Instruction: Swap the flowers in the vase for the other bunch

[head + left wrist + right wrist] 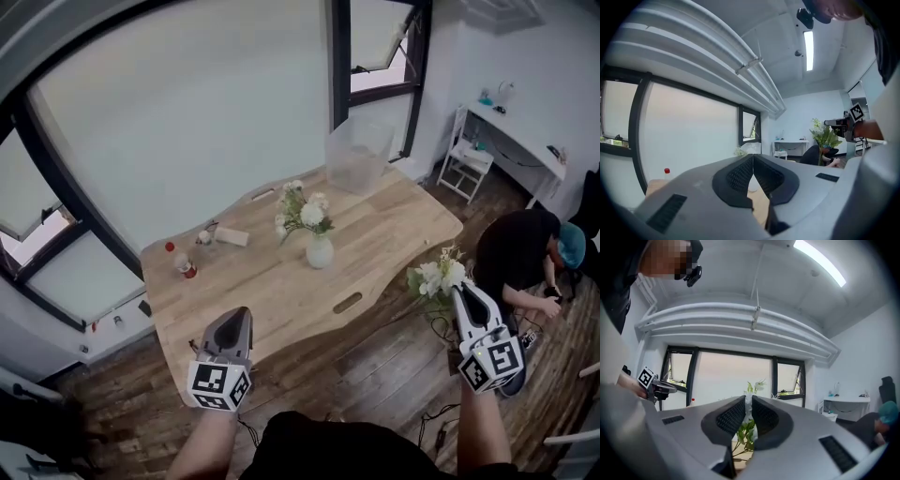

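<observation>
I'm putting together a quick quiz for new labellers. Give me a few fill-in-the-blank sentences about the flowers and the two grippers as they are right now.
1. The vase, with flowers in it, stands on the wooden ____.
2. The right gripper is shut on the other bunch, whose blooms are ____.
3. The left gripper is shut and holds ____.

Missing words: table; white; nothing.

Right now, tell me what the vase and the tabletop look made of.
Vase: probably glazed ceramic, plain white and smooth; opaque glass is possible. Tabletop: wood, pale, with visible grain streaks and a matte look; solid or veneer unclear.
</observation>
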{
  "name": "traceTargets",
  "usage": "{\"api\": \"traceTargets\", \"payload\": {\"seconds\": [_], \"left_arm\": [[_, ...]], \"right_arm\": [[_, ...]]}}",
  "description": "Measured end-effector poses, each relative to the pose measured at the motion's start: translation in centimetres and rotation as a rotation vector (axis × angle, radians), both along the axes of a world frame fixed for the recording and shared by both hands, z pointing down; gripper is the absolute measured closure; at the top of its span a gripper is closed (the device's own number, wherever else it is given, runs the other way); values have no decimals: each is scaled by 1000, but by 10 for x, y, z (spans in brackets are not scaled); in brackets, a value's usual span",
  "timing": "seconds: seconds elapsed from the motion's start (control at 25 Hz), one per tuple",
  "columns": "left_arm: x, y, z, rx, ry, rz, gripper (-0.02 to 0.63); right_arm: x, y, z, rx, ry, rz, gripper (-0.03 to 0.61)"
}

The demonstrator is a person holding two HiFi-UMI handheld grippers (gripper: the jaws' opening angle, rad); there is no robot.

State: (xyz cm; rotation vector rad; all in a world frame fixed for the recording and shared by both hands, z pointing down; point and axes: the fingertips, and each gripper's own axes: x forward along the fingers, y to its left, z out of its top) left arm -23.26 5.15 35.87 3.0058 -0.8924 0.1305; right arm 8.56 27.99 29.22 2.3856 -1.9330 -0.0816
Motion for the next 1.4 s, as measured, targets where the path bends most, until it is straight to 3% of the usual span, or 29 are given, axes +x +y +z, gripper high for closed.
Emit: {"api": "traceTargets", "payload": {"seconds": [0.32, 0.68, 0.88, 1.4], "left_arm": [[42, 19, 7, 16, -17, 13, 606], [81, -18, 4, 12, 6, 31, 606], [103, -55, -5, 21, 49, 5, 606], [178, -130, 3, 1, 92, 78, 606]], "right_arm": [[30, 21, 11, 7, 3, 0, 517], [62, 11, 26, -34, -7, 52, 517], [91, -18, 18, -46, 1, 76, 517], [148, -136, 14, -93, 10, 65, 517]]}}
